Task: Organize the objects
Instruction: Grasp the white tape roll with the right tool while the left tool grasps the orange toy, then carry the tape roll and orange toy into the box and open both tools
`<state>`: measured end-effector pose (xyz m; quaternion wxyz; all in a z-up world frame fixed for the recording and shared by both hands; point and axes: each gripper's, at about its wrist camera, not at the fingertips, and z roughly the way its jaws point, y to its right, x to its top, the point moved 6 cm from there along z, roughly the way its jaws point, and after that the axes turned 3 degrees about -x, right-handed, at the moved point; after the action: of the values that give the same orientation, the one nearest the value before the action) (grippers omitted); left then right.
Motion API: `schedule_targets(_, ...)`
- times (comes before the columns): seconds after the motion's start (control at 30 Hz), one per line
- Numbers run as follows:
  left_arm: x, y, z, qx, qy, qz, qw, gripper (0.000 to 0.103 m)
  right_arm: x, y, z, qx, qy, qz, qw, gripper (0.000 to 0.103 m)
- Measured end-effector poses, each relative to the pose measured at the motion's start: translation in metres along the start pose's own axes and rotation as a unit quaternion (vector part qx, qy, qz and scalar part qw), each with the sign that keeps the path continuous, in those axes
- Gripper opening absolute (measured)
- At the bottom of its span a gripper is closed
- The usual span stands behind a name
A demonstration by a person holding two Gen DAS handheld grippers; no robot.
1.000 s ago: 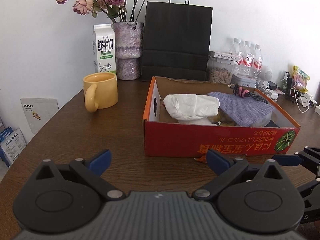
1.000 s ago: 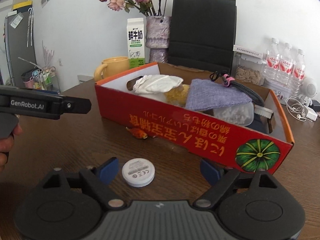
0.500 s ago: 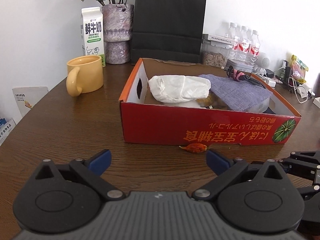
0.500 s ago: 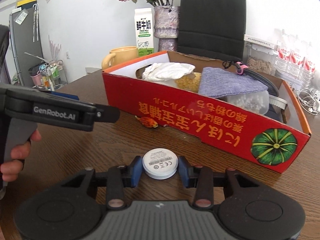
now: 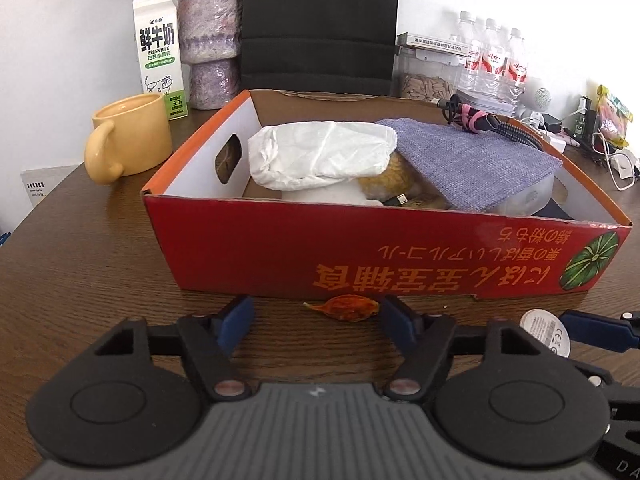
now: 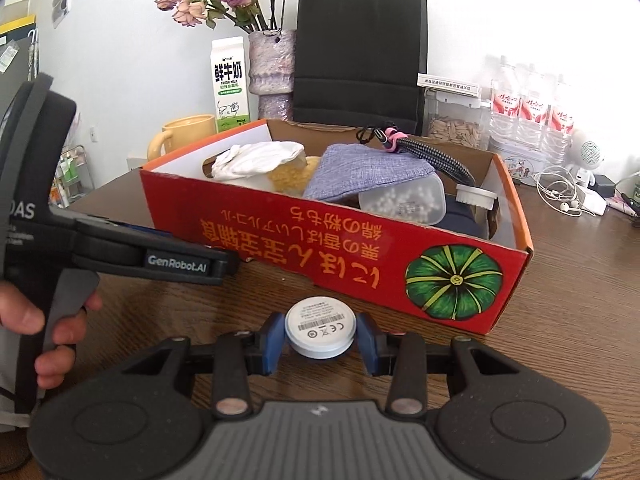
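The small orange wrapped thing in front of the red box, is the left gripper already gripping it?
No. The orange wrapped thing lies on the table between the left gripper pads, untouched.

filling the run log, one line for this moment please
right gripper: shut on white disc | left gripper: closing around orange wrapped candy, no contact | red box: behind both

My grippers have blue pads [image 6: 273, 338] on black arms. The box [image 5: 360, 248] is red outside with an orange rim, orange lettering and a green striped pumpkin print [image 6: 454, 282], white inside. In it: a lavender woven cloth [image 5: 476, 164], a white crumpled bag [image 5: 320, 154], and a black-and-white braided cable [image 6: 434, 156] with a pink tie. The puck [image 6: 320, 326] is white with grey print. The wrapper [image 5: 346, 308] is amber-orange, the mug [image 5: 132, 136] mustard yellow, the table [image 5: 80, 260] dark brown woodgrain.
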<state>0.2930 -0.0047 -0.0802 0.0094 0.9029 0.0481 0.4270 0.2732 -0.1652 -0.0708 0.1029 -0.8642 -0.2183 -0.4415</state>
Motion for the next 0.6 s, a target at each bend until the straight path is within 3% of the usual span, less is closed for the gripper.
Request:
schedule_targets(0.03, 0.0, 0.002, -0.002, -0.006, 0.003, 0.001, 1.0, 0.044, 0.0, 0.0, -0.001, 0.0, 0.001, 0.0, 1.0, 0.038)
schedule_targets(0.07, 0.0, 0.003, -0.004, -0.012, 0.003, 0.0, 0.9999, 0.041, 0.0, 0.0, -0.002, -0.001, 0.002, -0.001, 1.0, 0.038)
schedule_targets(0.27, -0.004, 0.009, -0.025, -0.034, 0.015, 0.014, 0.9992, 0.041, 0.002, 0.003, -0.012, -0.001, 0.017, 0.003, 1.0, 0.038)
schedule_targets(0.4, 0.015, 0.01, -0.056, -0.047, 0.068, 0.018, 0.9964, 0.041, 0.016, 0.008, -0.026, -0.009, 0.05, 0.004, 0.999, 0.038)
schedule_targets(0.6, 0.064, 0.013, -0.074, -0.042, 0.132, 0.02, 0.9901, 0.041, 0.066, 0.023, -0.037, -0.036, 0.108, 0.001, 0.993, 0.038)
